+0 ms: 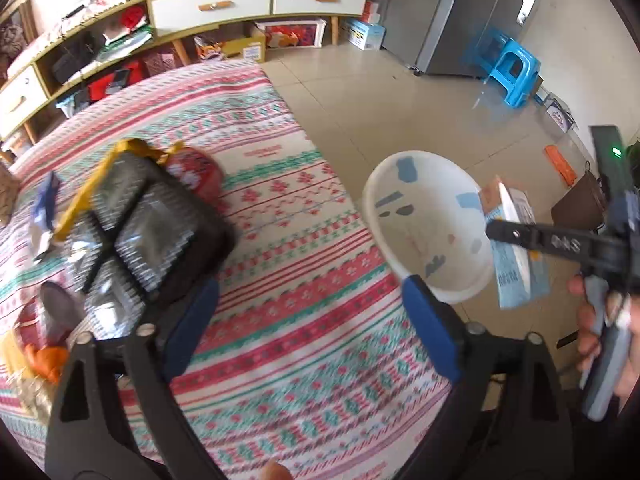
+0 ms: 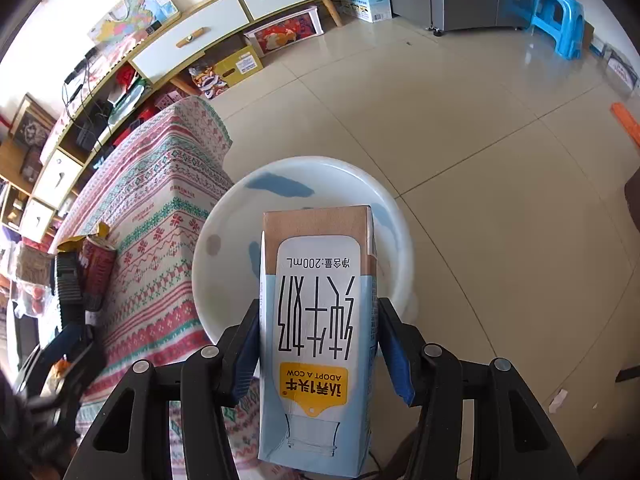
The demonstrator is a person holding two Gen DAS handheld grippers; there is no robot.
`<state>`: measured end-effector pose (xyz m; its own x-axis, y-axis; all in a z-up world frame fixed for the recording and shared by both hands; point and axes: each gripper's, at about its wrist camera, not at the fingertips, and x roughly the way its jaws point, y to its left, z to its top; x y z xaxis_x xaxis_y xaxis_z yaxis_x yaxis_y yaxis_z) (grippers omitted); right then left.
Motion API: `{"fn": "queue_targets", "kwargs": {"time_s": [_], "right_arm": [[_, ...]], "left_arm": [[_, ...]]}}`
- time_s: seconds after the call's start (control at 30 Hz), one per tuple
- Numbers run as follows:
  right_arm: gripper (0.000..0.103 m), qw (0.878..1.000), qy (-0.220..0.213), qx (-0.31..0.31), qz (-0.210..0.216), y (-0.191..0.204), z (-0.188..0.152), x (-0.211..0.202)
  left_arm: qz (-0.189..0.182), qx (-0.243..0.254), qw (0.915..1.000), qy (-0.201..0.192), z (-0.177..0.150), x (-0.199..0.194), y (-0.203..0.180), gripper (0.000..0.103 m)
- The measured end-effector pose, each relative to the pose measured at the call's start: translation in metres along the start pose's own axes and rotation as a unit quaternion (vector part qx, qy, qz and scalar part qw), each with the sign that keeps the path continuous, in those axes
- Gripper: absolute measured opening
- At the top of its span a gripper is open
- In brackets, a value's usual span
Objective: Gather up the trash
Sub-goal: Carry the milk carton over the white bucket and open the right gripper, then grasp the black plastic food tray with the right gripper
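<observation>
**Clerk:** Now, nearest item first. What sits between the right gripper's (image 2: 316,344) fingers?

**Checker:** Item one: milk carton (image 2: 320,332), pale blue with a brown end and a yellow label, print upside down. Both blue pads press its two sides; the jaws stand about half apart, closed on it. Its brown end points away from the fingers.

**Clerk:** Beyond the carton?

**Checker:** Item two: white bin (image 2: 304,184) with blue patches, directly past the fingertips and below the carton, standing on the tiled floor (image 2: 480,160). The carton hangs over its mouth, not inside it.

**Clerk:** Left gripper (image 1: 312,320)?

**Checker:** Jaws spread wide, nothing between the pads. Only the striped tablecloth (image 1: 280,240) shows in the gap.

**Clerk:** Left of its left finger?

**Checker:** Item three: black ribbed tray (image 1: 152,232) lying on the cloth, just past that fingertip, blurred. Item four: red can (image 1: 200,172) on its side, touching the tray's far edge. Item five: yellow wrapper (image 1: 100,176) along the tray's outer side. Further scraps to the left are too blurred to name.

**Clerk:** Right of its right finger?

**Checker:** The same bin, just beyond that fingertip, off the table's edge; the carton and the right gripper sit at its far side.

**Clerk:** Farthest?

**Checker:** Item six: blue stool (image 1: 516,72). Item seven: low cabinet (image 1: 256,0) with white drawers.
</observation>
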<state>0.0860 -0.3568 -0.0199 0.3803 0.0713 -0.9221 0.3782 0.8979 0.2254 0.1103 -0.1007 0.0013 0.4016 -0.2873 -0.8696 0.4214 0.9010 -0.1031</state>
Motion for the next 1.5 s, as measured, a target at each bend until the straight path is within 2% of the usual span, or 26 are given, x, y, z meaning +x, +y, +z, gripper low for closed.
{"fn": "queue_targets", "kwargs": {"time_s": [0.3, 0.4, 0.43, 0.53, 0.83, 1.13, 1.3, 1.5], "right_arm": [[0.056, 0.999, -0.011, -0.006, -0.032, 0.015, 0.009, 0.012], [0.056, 0.999, -0.014, -0.003, -0.036, 0.015, 0.011, 0.015], [0.057, 0.999, -0.014, -0.002, -0.036, 0.016, 0.011, 0.016], [0.072, 0.999, -0.014, -0.003, -0.037, 0.019, 0.013, 0.016], [0.08, 0.998, -0.033, -0.044, -0.021, 0.052, 0.001, -0.004], [0.084, 0.995, -0.045, -0.088, -0.001, 0.09, -0.02, -0.02], [0.084, 0.993, -0.047, -0.111, 0.015, 0.113, -0.031, -0.022], [0.085, 0.989, -0.042, -0.137, 0.025, 0.14, -0.043, -0.02]], "left_arm": [[0.055, 0.016, 0.9973, -0.045, -0.013, -0.037, 0.027, 0.102], [0.062, 0.009, 0.9966, -0.053, -0.017, -0.041, 0.037, 0.102], [0.06, 0.005, 0.9969, -0.051, -0.019, -0.041, 0.042, 0.102], [0.054, -0.015, 0.9973, -0.047, -0.023, -0.047, 0.054, 0.102], [0.068, -0.044, 0.9948, -0.062, -0.039, -0.073, 0.09, 0.102], [0.08, -0.094, 0.9909, -0.052, -0.057, -0.09, 0.141, 0.102], [0.066, -0.131, 0.9881, -0.045, -0.065, -0.099, 0.173, 0.102], [0.067, -0.152, 0.986, -0.02, -0.073, -0.098, 0.196, 0.102]]}}
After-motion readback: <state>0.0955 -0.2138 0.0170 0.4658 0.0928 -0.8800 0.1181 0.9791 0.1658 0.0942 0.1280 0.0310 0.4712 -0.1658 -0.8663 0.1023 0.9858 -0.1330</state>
